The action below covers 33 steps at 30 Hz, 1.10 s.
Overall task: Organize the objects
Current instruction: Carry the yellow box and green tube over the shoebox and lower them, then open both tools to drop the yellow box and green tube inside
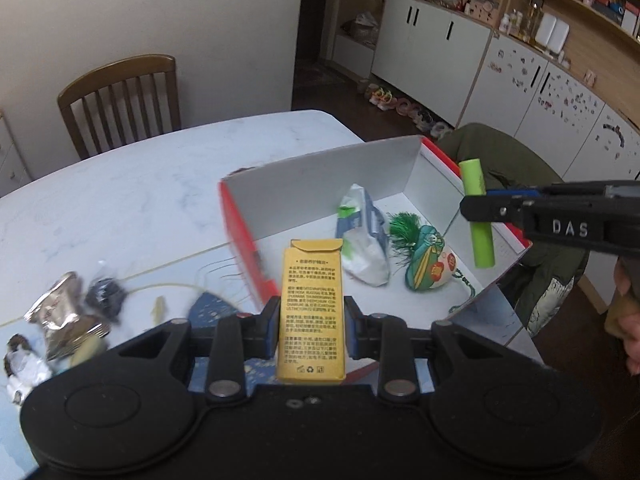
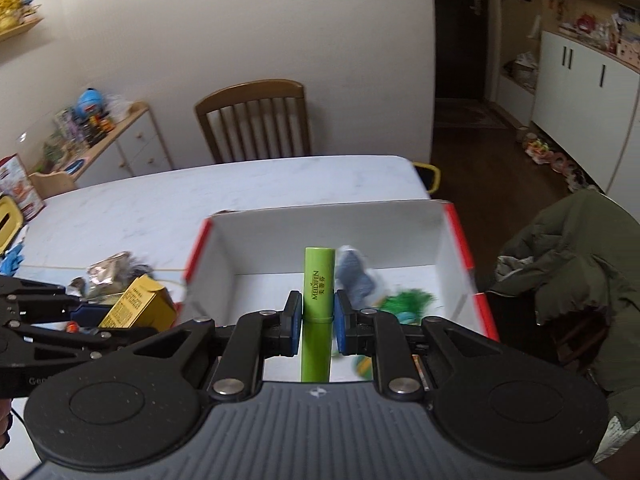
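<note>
the left gripper (image 1: 311, 326) is grasping a yellow carton (image 1: 312, 312), the right gripper (image 2: 316, 324) a green tube (image 2: 318, 300). the box (image 1: 320, 184) is probably just ahead of both; lower well inside the walls before releasing.

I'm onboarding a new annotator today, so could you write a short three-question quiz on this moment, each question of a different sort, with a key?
1. True or false: the left gripper is shut on the yellow printed cardboard carton.
2. Multiple choice: what does the right gripper hold? A) a silver foil packet B) the slim lime-green plastic tube C) nothing
3. Short answer: name two items already lying inside the red-edged white cardboard box.

Key
1. True.
2. B.
3. The white-and-blue crumpled pouch and the green tasselled fabric sachet.
</note>
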Each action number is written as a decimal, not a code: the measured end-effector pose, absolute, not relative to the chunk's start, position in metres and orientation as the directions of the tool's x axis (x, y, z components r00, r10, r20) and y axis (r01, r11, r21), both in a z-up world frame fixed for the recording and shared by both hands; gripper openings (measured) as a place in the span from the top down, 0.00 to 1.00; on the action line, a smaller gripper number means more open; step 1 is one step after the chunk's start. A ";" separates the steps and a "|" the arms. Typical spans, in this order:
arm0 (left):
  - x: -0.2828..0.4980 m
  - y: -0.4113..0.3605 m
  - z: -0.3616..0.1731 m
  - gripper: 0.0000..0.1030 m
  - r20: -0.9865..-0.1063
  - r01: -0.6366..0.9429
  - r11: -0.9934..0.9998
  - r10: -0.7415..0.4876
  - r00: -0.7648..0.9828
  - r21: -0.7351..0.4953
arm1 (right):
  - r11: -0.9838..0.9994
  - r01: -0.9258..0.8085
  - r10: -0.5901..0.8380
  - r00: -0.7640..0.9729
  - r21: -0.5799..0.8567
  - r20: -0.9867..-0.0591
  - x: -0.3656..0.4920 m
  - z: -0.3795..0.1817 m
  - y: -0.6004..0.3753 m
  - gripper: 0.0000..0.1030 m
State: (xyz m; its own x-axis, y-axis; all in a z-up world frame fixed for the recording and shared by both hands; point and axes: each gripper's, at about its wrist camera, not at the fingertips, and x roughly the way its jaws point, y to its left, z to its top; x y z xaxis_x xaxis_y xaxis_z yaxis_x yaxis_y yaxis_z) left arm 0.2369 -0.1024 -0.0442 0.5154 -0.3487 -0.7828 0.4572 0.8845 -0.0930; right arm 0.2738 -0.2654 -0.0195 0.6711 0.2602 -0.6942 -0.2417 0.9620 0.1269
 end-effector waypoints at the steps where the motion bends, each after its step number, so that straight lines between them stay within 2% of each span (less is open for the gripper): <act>1: 0.239 -0.108 -0.045 0.72 -0.784 0.459 0.884 -0.346 0.515 -0.089 | 0.964 -0.234 0.253 0.673 0.125 -0.695 0.277 -0.021 -0.271 0.84; 9: 0.264 -0.148 -0.058 0.72 -0.812 0.445 0.891 -0.322 0.487 -0.086 | 0.972 -0.205 0.222 0.658 0.112 -0.720 0.305 -0.041 -0.299 0.84; 17: 0.297 -0.177 -0.086 0.72 -0.843 0.417 0.909 -0.243 0.479 -0.025 | 0.959 -0.259 0.251 0.590 0.115 -0.767 0.330 -0.069 -0.293 0.84; 23: 0.322 -0.185 -0.112 0.72 -0.878 0.354 0.934 -0.201 0.435 -0.038 | 0.958 -0.258 0.252 0.536 0.127 -0.806 0.349 -0.094 -0.283 0.84; 33: 0.346 -0.196 -0.138 0.72 -0.905 0.336 0.942 -0.133 0.403 0.011 | 0.956 -0.269 0.237 0.468 0.118 -0.851 0.369 -0.123 -0.279 0.84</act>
State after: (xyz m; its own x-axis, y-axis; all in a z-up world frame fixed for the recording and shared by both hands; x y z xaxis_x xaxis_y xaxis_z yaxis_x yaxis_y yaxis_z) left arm 0.3465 -0.1961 -0.1383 0.4033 -0.1328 -0.9054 0.3358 0.9418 0.0115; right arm 0.3693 -0.2794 -0.1234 0.4680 0.2367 -0.8514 -0.2688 0.9559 0.1180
